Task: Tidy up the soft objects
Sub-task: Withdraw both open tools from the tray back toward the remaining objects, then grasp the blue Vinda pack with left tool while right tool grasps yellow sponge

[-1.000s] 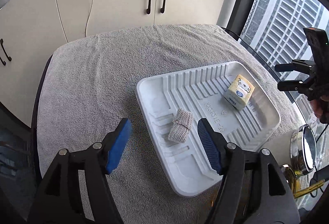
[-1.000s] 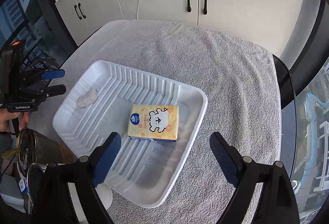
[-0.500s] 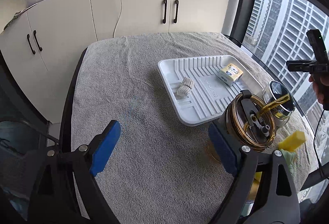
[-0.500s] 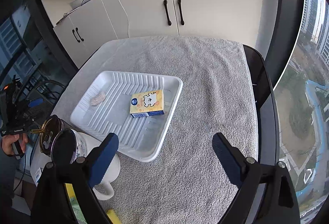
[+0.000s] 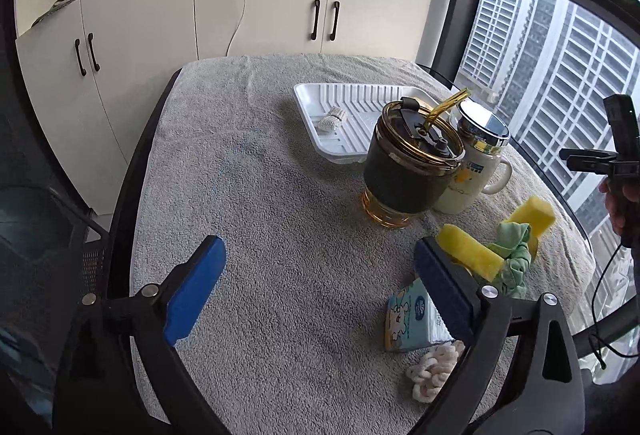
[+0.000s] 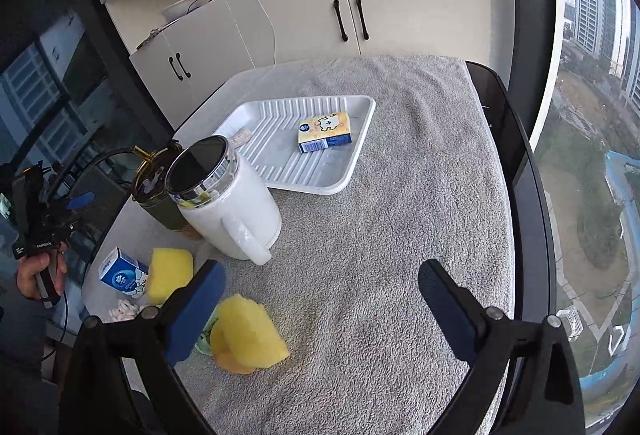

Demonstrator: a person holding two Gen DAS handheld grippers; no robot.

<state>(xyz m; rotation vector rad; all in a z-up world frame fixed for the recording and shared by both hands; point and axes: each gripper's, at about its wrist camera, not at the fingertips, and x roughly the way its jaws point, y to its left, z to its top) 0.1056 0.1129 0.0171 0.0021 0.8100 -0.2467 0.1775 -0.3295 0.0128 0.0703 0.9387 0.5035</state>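
A white tray (image 5: 352, 151) (image 6: 340, 179) sits mid-table and holds a beige knitted roll (image 5: 332, 118) and a yellow tissue pack (image 6: 325, 131). Near the table's front lie two yellow sponges (image 5: 470, 253) (image 6: 248, 335), a green cloth (image 5: 516, 255), a blue tissue pack (image 5: 412, 317) (image 6: 122, 271) and a pale scrunchie (image 5: 432, 371). My left gripper (image 5: 320, 283) is open and empty above the towel, left of these items. My right gripper (image 6: 320, 307) is open and empty, with a sponge by its left finger.
A dark cup with a gold lid and straw (image 5: 412, 171) and a white mug with a metal lid (image 6: 224, 199) stand between the tray and the soft items. A grey towel (image 5: 260, 195) covers the round table. White cabinets (image 5: 260, 7) stand behind.
Both grippers have pulled back and up from the tray, open and empty. The cups and the loose soft items at the table's front have come into view.
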